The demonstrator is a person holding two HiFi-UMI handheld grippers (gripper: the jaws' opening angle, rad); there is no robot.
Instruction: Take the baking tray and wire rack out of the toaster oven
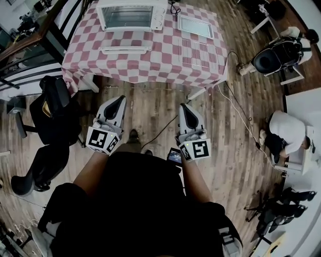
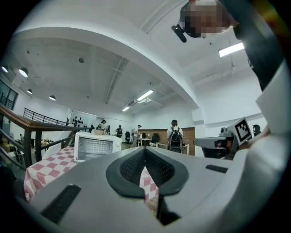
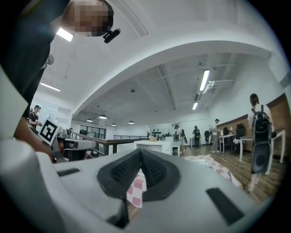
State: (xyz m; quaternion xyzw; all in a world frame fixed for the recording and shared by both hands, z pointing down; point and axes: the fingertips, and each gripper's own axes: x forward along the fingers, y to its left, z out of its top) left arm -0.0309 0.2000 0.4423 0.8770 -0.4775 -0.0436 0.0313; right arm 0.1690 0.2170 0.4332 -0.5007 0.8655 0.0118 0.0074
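A white toaster oven (image 1: 131,15) stands at the far side of the red-and-white checked table (image 1: 150,68), its door (image 1: 124,49) folded down. To its right on the cloth lie a silvery baking tray (image 1: 195,26) and, nearer me, a wire rack (image 1: 194,52). My left gripper (image 1: 119,100) and right gripper (image 1: 184,108) are held side by side above the wooden floor, well short of the table's near edge, both shut and empty. The left gripper (image 2: 145,149) sees the oven (image 2: 95,146) ahead to its left. The right gripper (image 3: 140,151) sees the oven (image 3: 154,146) far ahead.
Black office chairs (image 1: 50,108) crowd the floor at the left. A cable (image 1: 241,108) runs across the floor from the table's right corner. A person (image 1: 286,133) crouches at the right, and another chair (image 1: 273,57) stands beyond. People stand in the background of both gripper views.
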